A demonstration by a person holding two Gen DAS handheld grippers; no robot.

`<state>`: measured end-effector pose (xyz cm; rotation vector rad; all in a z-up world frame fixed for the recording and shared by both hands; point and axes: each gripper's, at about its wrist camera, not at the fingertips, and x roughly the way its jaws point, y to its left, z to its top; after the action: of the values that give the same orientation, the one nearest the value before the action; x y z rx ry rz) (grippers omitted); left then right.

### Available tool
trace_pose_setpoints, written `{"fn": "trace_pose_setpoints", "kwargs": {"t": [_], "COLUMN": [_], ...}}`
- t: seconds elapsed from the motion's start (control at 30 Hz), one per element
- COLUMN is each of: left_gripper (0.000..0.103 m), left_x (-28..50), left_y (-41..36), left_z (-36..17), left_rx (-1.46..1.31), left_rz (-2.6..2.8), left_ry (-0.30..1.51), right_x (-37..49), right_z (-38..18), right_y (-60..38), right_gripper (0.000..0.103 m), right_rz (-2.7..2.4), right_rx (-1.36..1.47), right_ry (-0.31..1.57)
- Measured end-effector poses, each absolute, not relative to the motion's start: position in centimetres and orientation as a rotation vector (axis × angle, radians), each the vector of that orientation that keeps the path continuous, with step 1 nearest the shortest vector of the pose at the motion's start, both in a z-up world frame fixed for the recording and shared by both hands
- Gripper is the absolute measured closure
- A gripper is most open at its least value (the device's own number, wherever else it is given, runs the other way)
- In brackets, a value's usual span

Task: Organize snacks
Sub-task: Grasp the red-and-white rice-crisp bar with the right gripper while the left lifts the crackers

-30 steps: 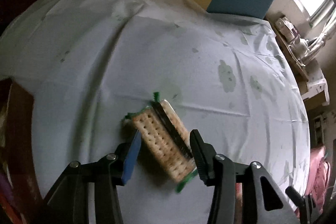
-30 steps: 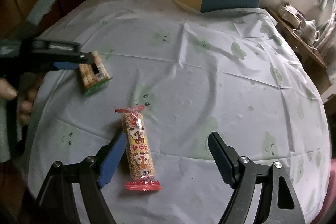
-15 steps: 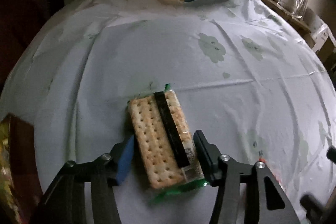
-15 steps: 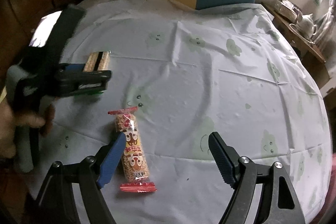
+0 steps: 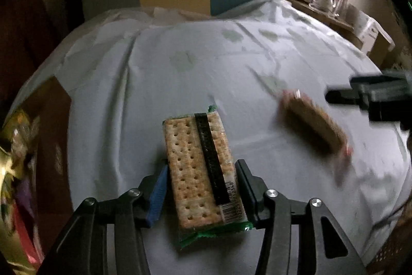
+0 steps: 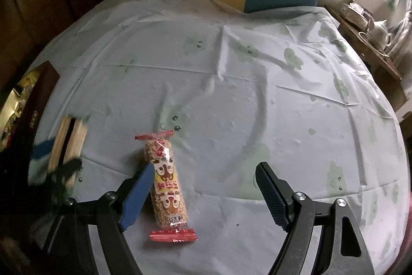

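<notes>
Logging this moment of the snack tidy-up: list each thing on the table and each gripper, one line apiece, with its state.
Cracker pack: sealed, gripped between the left gripper's fingers.
Left gripper: shut on the cracker pack; its jaws were just closing slightly.
Rice bar: sealed, lying flat on the tablecloth, not gripped.
Right gripper: open, blue finger beside the rice bar.
Tablecloth: spread out, creased.

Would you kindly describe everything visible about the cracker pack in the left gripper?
The cracker pack is a flat rectangle in clear wrap with green crimped ends, showing pale perforated crackers, a black stripe and a barcode. It sits lengthwise between the left gripper pads, which press its long sides, above the pale tablecloth.
</notes>
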<state>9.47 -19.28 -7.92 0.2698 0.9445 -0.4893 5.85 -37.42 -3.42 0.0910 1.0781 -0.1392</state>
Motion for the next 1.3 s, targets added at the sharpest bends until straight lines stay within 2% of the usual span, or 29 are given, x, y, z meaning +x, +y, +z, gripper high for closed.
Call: {"fn": "trace_pose_setpoints", "kwargs": {"t": [0.1, 0.53, 0.6, 0.63, 0.67, 0.77, 0.97, 1.3], "left_gripper": [0.051, 0.051, 0.051, 0.051, 0.051, 0.053, 0.053, 0.053], "left_x": [8.5, 8.2, 8.1, 8.0, 8.0, 8.1, 8.1, 5.9], "left_y": [-19.5, -18.5, -18.5, -18.4, -18.4, -18.2, -17.7, -16.5], "left_z": [-8.2, -8.6, -8.6, -8.6, -8.6, -8.5, -7.4, -3.3], "left_rx": [0.298, 0.228, 0.224, 0.223, 0.222, 0.209, 0.189, 0.196], "left_rz": [-0.48, -0.492, -0.491, -0.491, -0.493, -0.486, -0.475, -0.463], "left_ry": [0.874, 0.837, 0.833, 0.832, 0.832, 0.843, 0.886, 0.827], "right_x": [6.0, 6.9, 7.1, 7.2, 7.2, 6.9, 7.3, 6.8], "right_z": [-3.8, -6.1, -6.5, -6.7, -7.1, -7.5, -7.6, -7.7], "right_y": [-37.0, -34.6, -34.3, -34.1, -33.7, -32.7, -33.5, -31.6], "right_gripper": [0.022, 0.022, 0.024, 0.044, 0.074, 0.074, 0.073, 0.072], "right_rz": [-0.108, -0.036, -0.032, -0.023, -0.011, -0.01, 0.018, 0.011], "right_rx": [0.114, 0.079, 0.062, 0.051, 0.031, -0.046, 0.0, -0.152], "right_ry": [1.074, 1.101, 1.105, 1.111, 1.131, 1.139, 1.163, 1.126]}}
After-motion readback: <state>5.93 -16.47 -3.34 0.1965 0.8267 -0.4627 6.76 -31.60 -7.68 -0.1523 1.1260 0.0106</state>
